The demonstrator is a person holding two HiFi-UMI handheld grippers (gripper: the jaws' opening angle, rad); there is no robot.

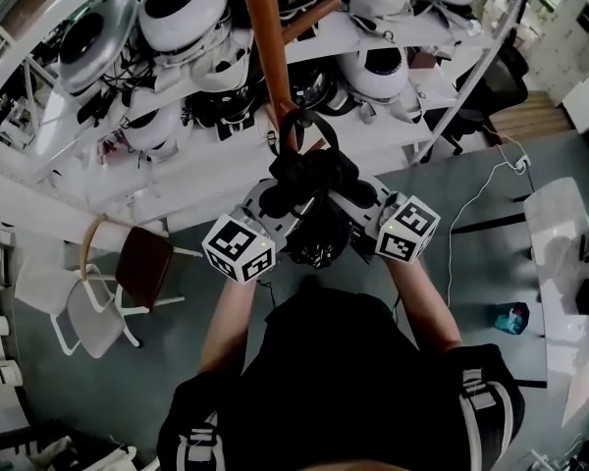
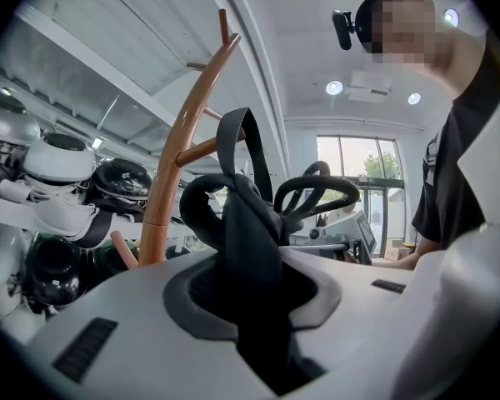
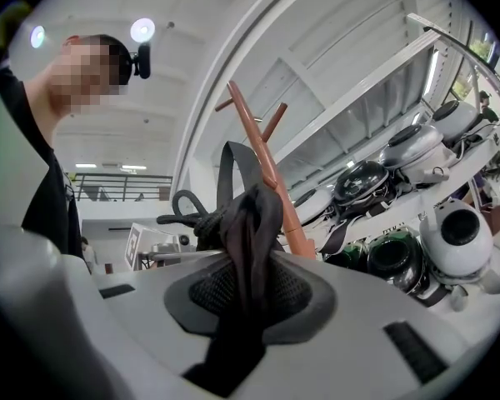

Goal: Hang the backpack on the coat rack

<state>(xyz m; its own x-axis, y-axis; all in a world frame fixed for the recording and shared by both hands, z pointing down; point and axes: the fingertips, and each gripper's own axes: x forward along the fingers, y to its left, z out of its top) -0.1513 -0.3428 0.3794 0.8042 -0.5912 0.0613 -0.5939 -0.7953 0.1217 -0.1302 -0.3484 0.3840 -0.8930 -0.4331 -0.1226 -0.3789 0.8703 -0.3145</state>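
A black backpack (image 1: pixel 314 199) hangs in the air between my two grippers, right in front of the brown coat rack pole (image 1: pixel 263 37). My left gripper (image 1: pixel 275 209) is shut on one black strap (image 2: pixel 250 223) of the backpack. My right gripper (image 1: pixel 358 209) is shut on the other side's strap fabric (image 3: pixel 246 240). The top carry loop (image 1: pixel 296 126) stands up beside the pole. The rack (image 2: pixel 179 148) rises just behind the straps with short pegs (image 2: pixel 225 32) near its top. In the right gripper view the rack (image 3: pixel 262 152) slants up behind the fabric.
White shelves (image 1: pixel 373 37) loaded with round white and black machines stand right behind the rack. A brown-seated chair (image 1: pixel 142 263) is on the floor at left, a white table (image 1: pixel 560 253) at right. A cable (image 1: pixel 476 199) runs over the floor.
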